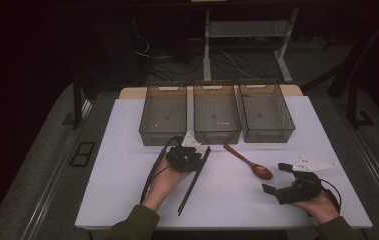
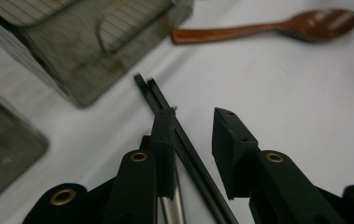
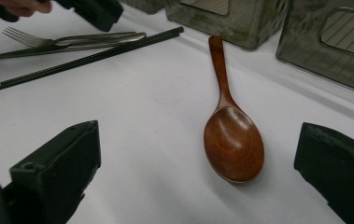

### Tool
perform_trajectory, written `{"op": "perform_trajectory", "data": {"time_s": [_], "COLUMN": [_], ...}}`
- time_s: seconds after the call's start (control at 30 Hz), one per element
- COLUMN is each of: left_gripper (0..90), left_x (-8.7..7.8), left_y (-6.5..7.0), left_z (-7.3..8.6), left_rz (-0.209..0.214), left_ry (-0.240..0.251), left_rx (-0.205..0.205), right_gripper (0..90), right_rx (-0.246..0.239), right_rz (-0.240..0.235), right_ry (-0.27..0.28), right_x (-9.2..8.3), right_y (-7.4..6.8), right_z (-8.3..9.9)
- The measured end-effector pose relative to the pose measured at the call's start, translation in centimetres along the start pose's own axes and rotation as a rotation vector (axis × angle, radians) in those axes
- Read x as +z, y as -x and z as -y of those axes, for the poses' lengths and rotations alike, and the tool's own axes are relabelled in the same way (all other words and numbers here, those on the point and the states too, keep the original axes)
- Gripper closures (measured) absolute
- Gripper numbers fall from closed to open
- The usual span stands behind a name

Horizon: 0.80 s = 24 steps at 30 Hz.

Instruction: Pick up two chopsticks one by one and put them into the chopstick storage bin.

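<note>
Three bins (image 1: 217, 114) wall off the table's (image 1: 127, 190) far side.

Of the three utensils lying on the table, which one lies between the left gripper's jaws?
The black chopsticks: they run between the left gripper jaws. The fork lies beside them; the wooden spoon lies apart.

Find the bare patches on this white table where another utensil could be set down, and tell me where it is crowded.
Free: the left strip of the table beside the fork, and the near stretch between the chopsticks and the right tongs. Crowded: the far edge by the three bins, and around the wooden spoon.
</note>
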<state>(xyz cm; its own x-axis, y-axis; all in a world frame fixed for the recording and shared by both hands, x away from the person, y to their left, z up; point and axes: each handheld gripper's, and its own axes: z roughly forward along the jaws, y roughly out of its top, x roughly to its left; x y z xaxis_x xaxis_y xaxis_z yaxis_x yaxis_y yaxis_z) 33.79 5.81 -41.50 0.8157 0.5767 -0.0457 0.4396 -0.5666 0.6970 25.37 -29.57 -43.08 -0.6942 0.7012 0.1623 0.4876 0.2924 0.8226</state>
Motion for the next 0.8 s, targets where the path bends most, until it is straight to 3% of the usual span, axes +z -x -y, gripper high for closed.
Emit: {"op": "perform_trajectory", "data": {"time_s": [0.2,0.43,0.8], "left_gripper": [71.2,68.3,71.6], "left_x": [2.3,4.4,5.2], "left_y": [-1.1,-2.1,-1.9], "left_z": [-1.2,-1.3,-1.2], "left_rz": [-0.027,-0.023,-0.019], "left_ry": [0.000,-0.017,-0.033], "left_rx": [-0.033,-0.055,-0.057], "right_gripper": [0.8,0.8,0.8], "right_rx": [-0.002,-0.003,-0.005], "right_rz": [-0.002,-0.004,-0.003], "right_ry": [-0.002,0.000,0.001], "right_x": [0.0,0.0,0.0], "right_y": [0.0,0.0,0.0], "right_z": [0.0,0.1,0.0]}}
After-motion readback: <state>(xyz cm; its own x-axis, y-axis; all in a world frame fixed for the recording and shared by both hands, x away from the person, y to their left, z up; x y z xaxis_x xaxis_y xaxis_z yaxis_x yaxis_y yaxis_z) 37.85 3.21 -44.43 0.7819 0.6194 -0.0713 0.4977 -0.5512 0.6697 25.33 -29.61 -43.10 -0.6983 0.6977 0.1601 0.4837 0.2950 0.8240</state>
